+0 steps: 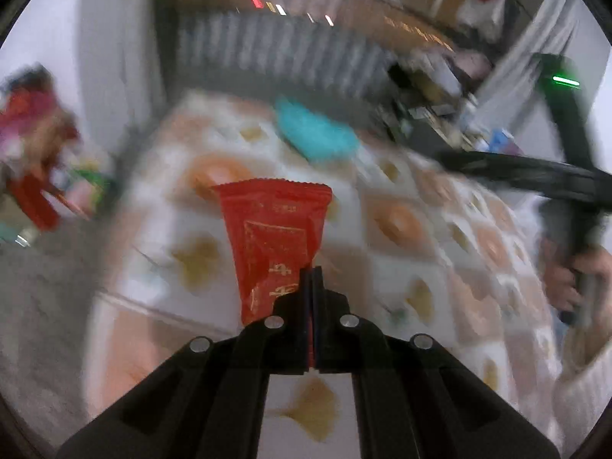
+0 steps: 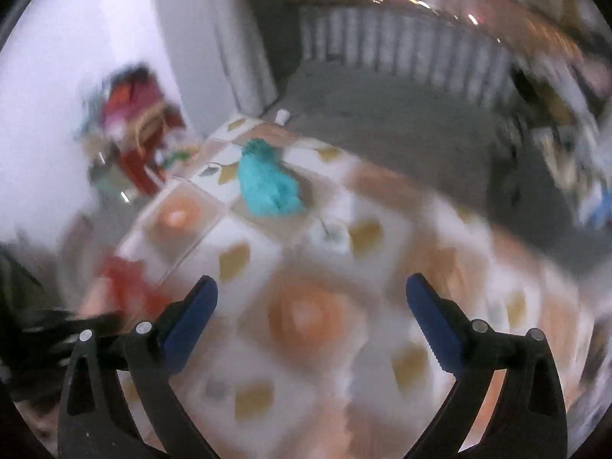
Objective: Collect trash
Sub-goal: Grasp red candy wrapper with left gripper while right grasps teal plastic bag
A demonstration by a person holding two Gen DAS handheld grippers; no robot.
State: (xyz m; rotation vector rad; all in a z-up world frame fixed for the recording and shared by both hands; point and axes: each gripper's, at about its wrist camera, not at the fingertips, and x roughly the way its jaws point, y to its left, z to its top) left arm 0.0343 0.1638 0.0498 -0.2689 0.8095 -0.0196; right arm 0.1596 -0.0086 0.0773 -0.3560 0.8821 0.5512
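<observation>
Trash pickup over a patterned tablecloth (image 1: 401,225)
A teal crumpled lump (image 1: 315,135) lies ahead; left gripper (image 1: 313,273) pinches a red gold-printed wrapper (image 1: 273,237); right gripper (image 2: 311,287) gapes wide, empty.

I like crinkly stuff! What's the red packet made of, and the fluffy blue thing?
The red packet looks like thin shiny plastic film: zigzag sealed top edge, creases, gold print. The blue thing looks like soft fuzzy cloth or plush, but blur leaves that unsure.
</observation>
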